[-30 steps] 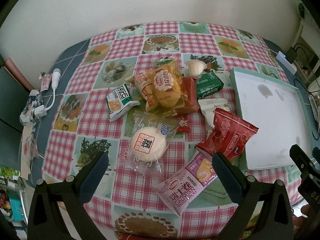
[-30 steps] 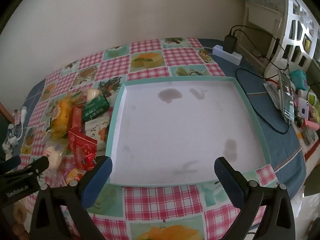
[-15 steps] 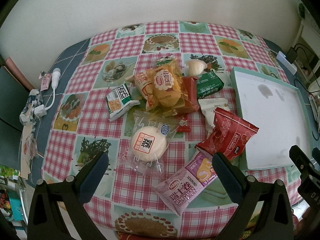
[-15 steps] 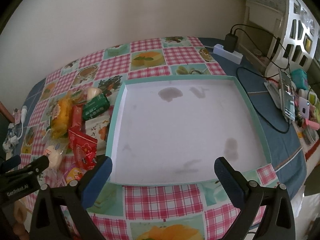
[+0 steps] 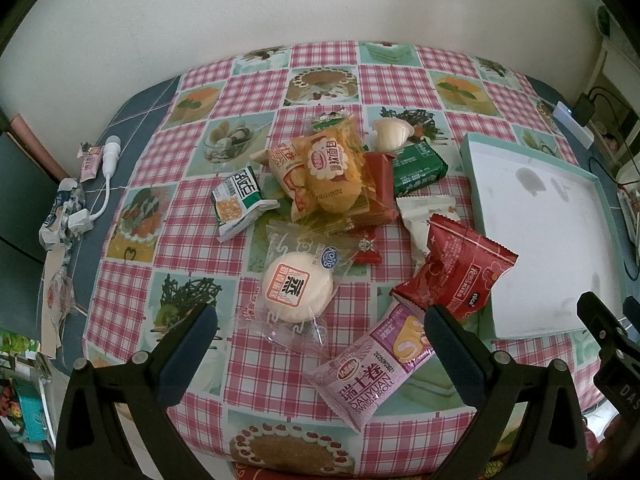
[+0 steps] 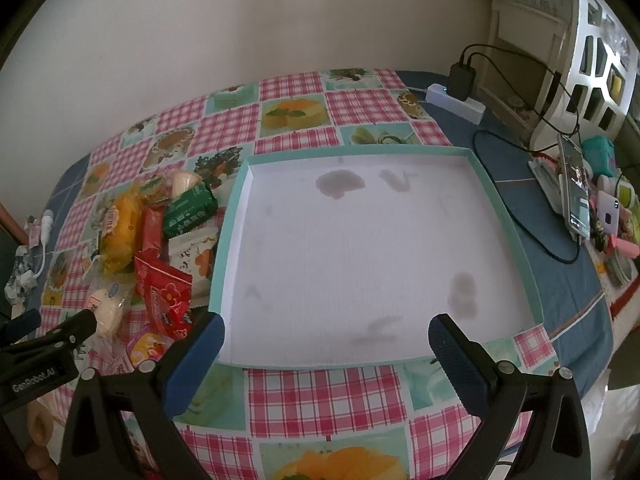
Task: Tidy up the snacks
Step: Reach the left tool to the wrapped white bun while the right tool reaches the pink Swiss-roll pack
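A heap of wrapped snacks lies on the checked tablecloth: a round white bun in clear wrap [image 5: 298, 286], a pink Swiss-roll pack [image 5: 374, 368], a red pack [image 5: 460, 274], a yellow bread pack [image 5: 332, 174], a green bar [image 5: 418, 166], a small white-green pack [image 5: 238, 198] and a jelly cup [image 5: 390, 134]. To their right stands a shallow white tray with a teal rim [image 6: 510, 216], nothing in it. My left gripper [image 5: 320, 330] hovers open just in front of the bun and pink pack. My right gripper [image 6: 326, 342] hangs open over the tray's near edge.
A white cable and torn wrappers [image 5: 76, 208] lie on the table's left edge. On the right are a power strip with charger [image 6: 456, 96], black cords, a propped phone [image 6: 576, 188] and small clutter. A wall runs behind the table.
Both grippers have barely shifted; the views are almost the same and no snack has moved.
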Demonstrator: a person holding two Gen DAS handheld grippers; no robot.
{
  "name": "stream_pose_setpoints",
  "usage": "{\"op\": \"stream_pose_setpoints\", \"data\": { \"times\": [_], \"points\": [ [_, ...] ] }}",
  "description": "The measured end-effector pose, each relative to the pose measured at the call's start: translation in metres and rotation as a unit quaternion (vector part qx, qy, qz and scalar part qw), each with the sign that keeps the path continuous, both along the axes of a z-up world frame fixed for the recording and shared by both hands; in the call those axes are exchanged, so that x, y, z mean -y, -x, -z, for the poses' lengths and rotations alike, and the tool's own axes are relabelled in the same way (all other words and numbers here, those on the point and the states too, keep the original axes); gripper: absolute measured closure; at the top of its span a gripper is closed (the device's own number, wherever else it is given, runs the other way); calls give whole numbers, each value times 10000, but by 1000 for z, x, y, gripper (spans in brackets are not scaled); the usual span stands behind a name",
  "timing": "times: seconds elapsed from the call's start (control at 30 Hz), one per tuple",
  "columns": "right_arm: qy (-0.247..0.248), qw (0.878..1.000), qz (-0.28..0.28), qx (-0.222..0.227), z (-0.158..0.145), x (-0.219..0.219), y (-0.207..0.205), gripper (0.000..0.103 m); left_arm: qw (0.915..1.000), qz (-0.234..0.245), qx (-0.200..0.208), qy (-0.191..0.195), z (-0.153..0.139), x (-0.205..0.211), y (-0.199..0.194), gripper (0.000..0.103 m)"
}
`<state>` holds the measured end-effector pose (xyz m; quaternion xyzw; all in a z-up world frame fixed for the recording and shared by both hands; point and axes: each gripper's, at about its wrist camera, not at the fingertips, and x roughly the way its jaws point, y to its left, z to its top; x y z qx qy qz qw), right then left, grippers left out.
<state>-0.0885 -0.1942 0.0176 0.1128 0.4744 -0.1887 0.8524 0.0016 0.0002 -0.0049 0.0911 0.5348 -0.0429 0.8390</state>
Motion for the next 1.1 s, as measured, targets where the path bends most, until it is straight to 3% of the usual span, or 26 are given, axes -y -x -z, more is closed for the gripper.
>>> {"op": "stream_pose_setpoints", "data": {
  "times": [0.3,0.43,0.53,0.73,1.1],
  "points": [
    [-26,10000,-7,-37,1,1,-1,0,10000,-8,-49,33,3,-2,2,0],
    [-88,10000,-37,-28,1,0,-3,0,9982,-230,-323,439,8,-19,-6,0],
    [-390,9991,-139,-17,5,-7,-8,0,9944,-582,-501,731,13,-40,-10,0],
    [-1309,9909,-245,-214,22,-32,-23,0,9913,-850,-537,848,14,-70,-12,0],
    [-1422,9861,-682,-527,34,-98,-46,0,9868,-1081,-677,999,25,-115,-19,0]
  ]
}}
